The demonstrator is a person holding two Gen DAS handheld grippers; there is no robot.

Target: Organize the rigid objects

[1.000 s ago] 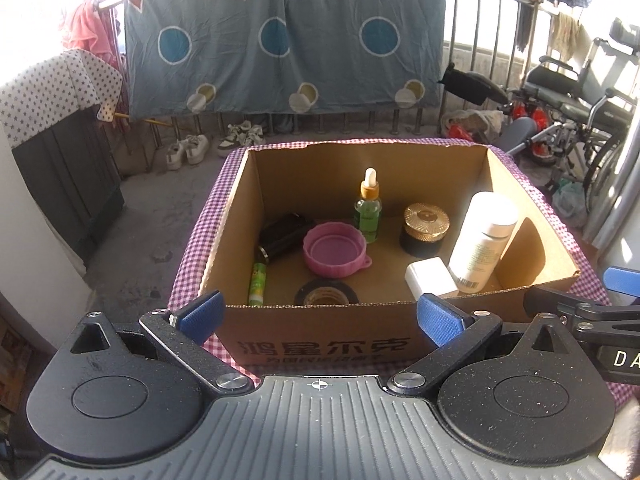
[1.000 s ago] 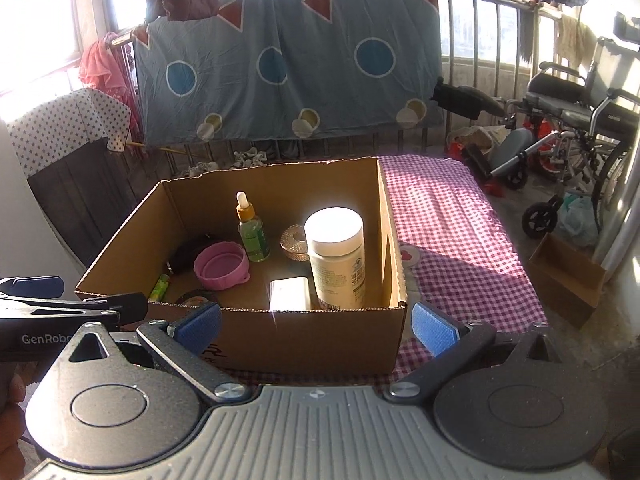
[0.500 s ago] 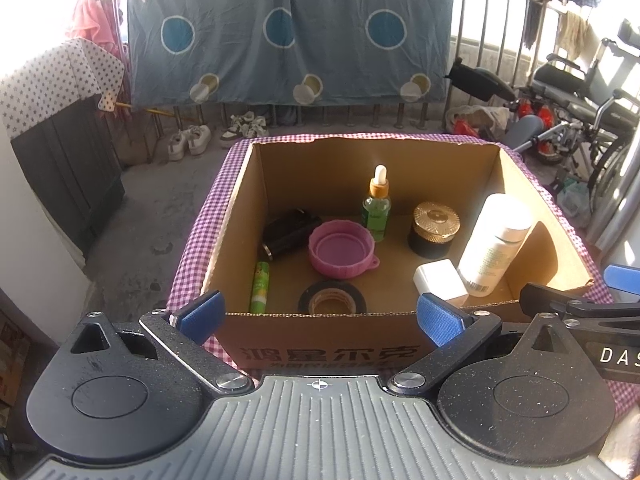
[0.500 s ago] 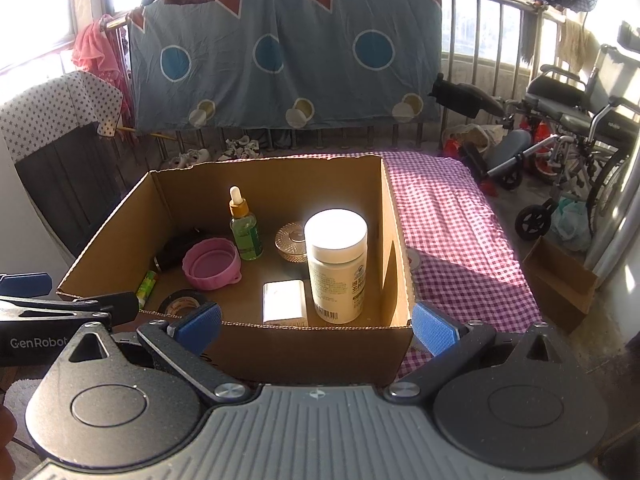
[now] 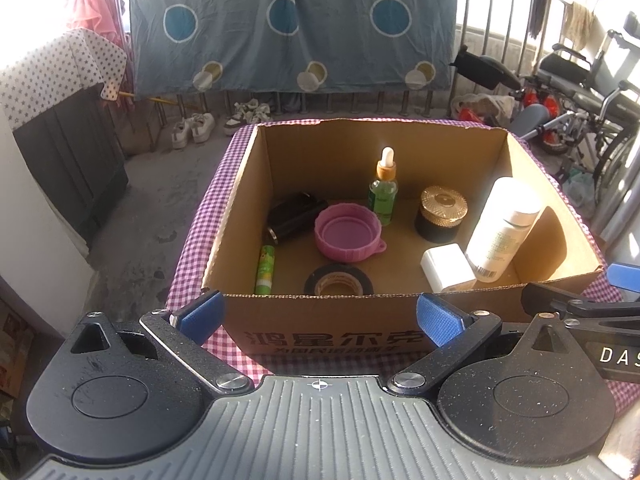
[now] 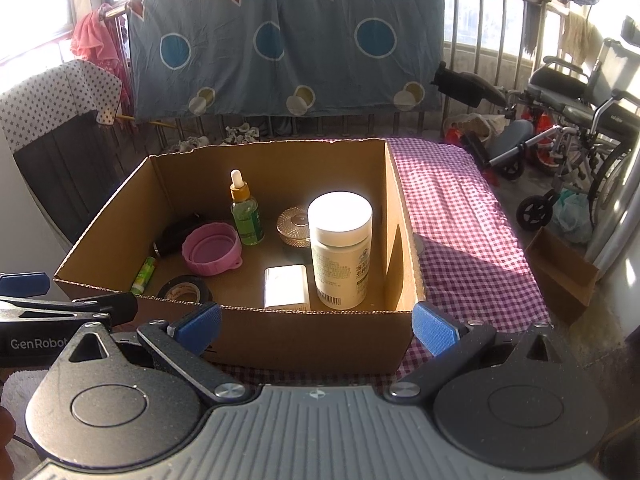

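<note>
An open cardboard box sits on a purple checked cloth. Inside stand a white bottle, a green dropper bottle and a gold-lidded black jar. A pink lid, black tape roll, white block, green stick and black case lie on its floor. My left gripper and right gripper hover open before the near wall, both empty.
A blue patterned sheet hangs on the railing behind. A wheelchair and a small cardboard box stand on the right. A dark cabinet and several shoes are on the left floor.
Both grippers have risen and tipped down slightly, so more of the box floor shows. Nothing in the box has moved; both stay open.
</note>
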